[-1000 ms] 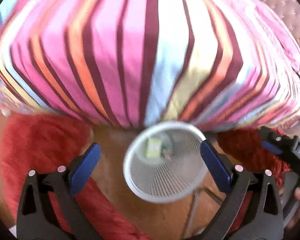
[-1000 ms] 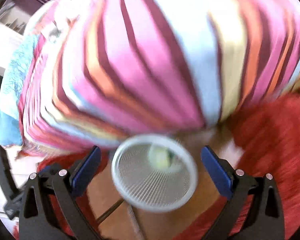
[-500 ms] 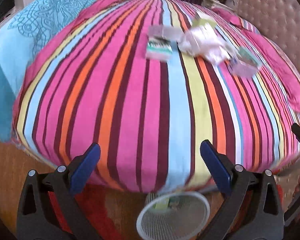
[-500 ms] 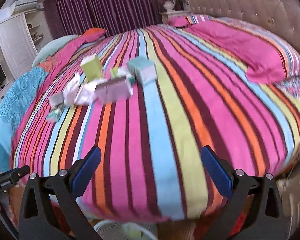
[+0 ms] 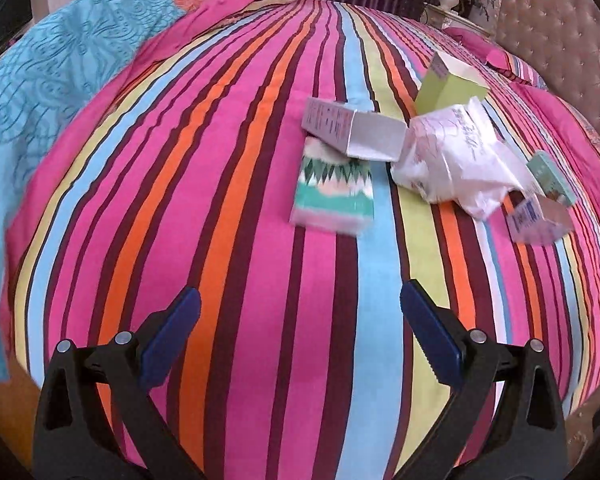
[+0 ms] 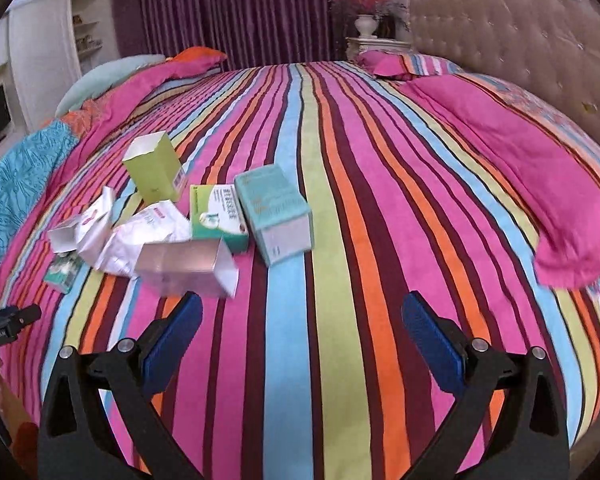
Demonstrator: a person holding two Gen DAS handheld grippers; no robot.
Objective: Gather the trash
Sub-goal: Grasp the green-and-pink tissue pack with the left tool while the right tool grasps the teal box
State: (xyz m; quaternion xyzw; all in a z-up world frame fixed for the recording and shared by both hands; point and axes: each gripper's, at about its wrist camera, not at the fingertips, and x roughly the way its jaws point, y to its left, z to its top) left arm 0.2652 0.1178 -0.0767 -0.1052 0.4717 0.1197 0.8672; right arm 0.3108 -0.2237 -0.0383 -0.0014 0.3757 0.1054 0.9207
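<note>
Cardboard boxes (image 6: 274, 214) on striped bedspread (image 6: 340, 320)

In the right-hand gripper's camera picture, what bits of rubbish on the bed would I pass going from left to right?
Small green patterned packet → crumpled white wrapper → open silver-pink box → green-and-white box → teal box. The upright lime box stands farther back, above the wrapper.

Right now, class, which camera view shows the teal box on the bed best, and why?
The right wrist view: the teal box sits near the middle, its top and front face unobstructed. In the left wrist view it lies far off to the right edge, small and partly hidden behind the crumpled white wrapper.
</note>
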